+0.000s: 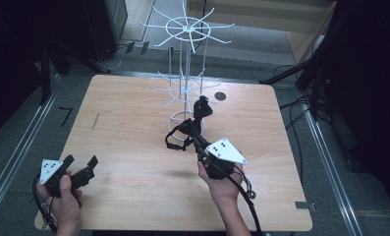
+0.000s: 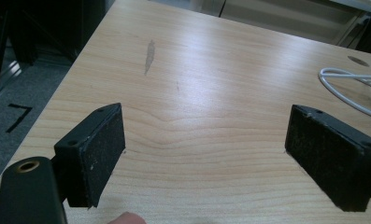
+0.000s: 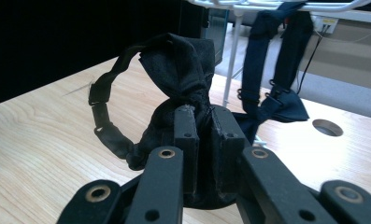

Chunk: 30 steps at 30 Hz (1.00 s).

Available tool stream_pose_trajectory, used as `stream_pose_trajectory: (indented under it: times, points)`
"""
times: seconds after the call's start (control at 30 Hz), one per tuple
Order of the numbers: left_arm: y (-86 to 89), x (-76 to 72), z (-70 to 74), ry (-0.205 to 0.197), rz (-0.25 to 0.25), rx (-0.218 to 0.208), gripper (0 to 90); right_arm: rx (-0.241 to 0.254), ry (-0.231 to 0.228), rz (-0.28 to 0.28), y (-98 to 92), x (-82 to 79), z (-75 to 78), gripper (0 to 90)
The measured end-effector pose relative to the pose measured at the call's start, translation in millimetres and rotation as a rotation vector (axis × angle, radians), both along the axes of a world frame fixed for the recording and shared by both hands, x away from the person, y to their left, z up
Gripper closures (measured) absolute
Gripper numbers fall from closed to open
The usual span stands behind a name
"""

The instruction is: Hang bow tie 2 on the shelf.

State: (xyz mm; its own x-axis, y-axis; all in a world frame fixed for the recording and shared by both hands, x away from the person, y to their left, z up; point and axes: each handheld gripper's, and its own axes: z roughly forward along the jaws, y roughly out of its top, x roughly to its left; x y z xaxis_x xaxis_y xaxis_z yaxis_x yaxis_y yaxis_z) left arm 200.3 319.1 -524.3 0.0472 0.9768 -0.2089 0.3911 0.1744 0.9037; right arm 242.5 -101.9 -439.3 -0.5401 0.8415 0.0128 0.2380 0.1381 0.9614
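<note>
Standing on a pale wooden desk (image 1: 133,128): one white wire display rack (image 1: 185,73), ring base near the desk's middle, with spoked hook tiers above. Item one, a black bow tie (image 3: 178,93) with its neck strap looping out to one side, pinched at the knot by the right claw (image 3: 203,126), jaws closed tight on the fabric, held just in front of the rack's base. Item two, a second dark bow tie (image 3: 279,93), hanging by its strap from a rack hook, just behind the first. Left claw (image 2: 204,154) at the desk's near left corner, jaws wide apart, nothing between them, bare wood beneath. One round cable hole (image 1: 220,96) lies behind the rack.
</note>
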Motion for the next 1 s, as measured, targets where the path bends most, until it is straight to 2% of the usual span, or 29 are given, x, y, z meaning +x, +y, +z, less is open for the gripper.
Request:
stream_pose_trajectory:
  times: [0.67, 1.0]
  points:
    - [-0.6, 0.0, 0.1, 0.002, 0.0, 0.006, 13.2, 0.023, -0.027, -0.048, -24.8, -9.4, 9.9, 83.7]
    - [-0.3, 0.1, 0.2, 0.005, 0.001, 0.003, 13.0, 0.031, -0.043, -0.048, -27.1, -13.2, 13.9, 83.6]
